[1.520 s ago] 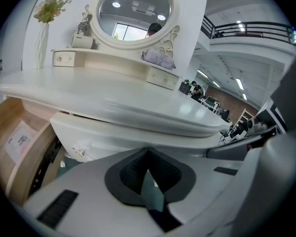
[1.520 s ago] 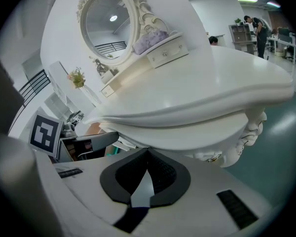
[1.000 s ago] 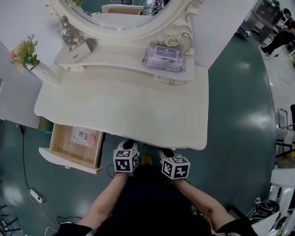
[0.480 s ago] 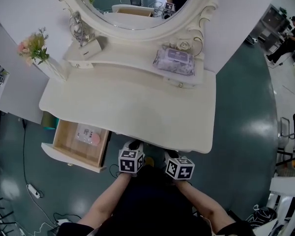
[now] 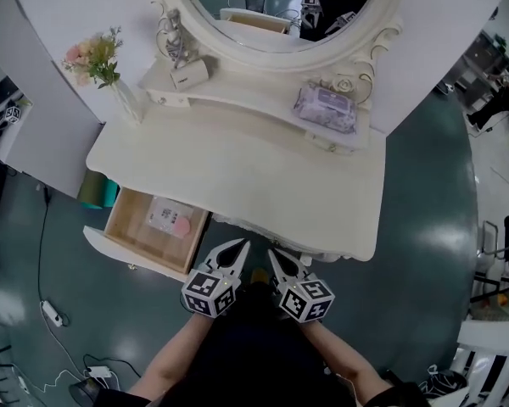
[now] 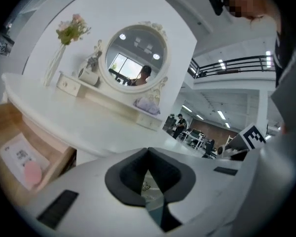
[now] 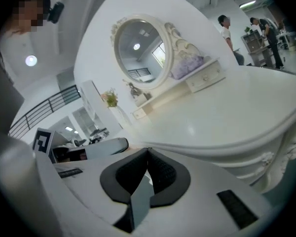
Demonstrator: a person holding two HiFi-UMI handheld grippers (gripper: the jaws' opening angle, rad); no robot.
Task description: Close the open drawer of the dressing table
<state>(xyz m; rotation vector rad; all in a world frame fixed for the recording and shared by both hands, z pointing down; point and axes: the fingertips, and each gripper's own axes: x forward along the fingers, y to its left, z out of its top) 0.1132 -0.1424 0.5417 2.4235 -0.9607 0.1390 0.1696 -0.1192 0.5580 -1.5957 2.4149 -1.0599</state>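
Observation:
The cream dressing table [image 5: 237, 176] has its left drawer [image 5: 119, 246] pulled out, showing a wooden bottom with a white and pink packet [image 5: 170, 219] in it. In the left gripper view the drawer [image 6: 15, 147] lies at the lower left. My left gripper [image 5: 240, 246] is shut and empty, just in front of the table's front edge and to the right of the drawer. My right gripper [image 5: 273, 255] is beside it, also shut and empty. The jaws meet tip to tip in both gripper views, left gripper [image 6: 148, 153] and right gripper [image 7: 148, 152].
An oval mirror [image 5: 280, 7] stands at the back. On the shelf are a purple wipes pack [image 5: 324, 108], a small box [image 5: 189, 73] and a vase of flowers [image 5: 106, 66]. A teal bin [image 5: 97, 191] sits left of the table. A power strip [image 5: 51, 314] and cables lie on the floor.
Both grippers have drawn back from under the table's front edge, so their jaws now show in full. The head view has shifted and the table sits further right. The drawer stays open.

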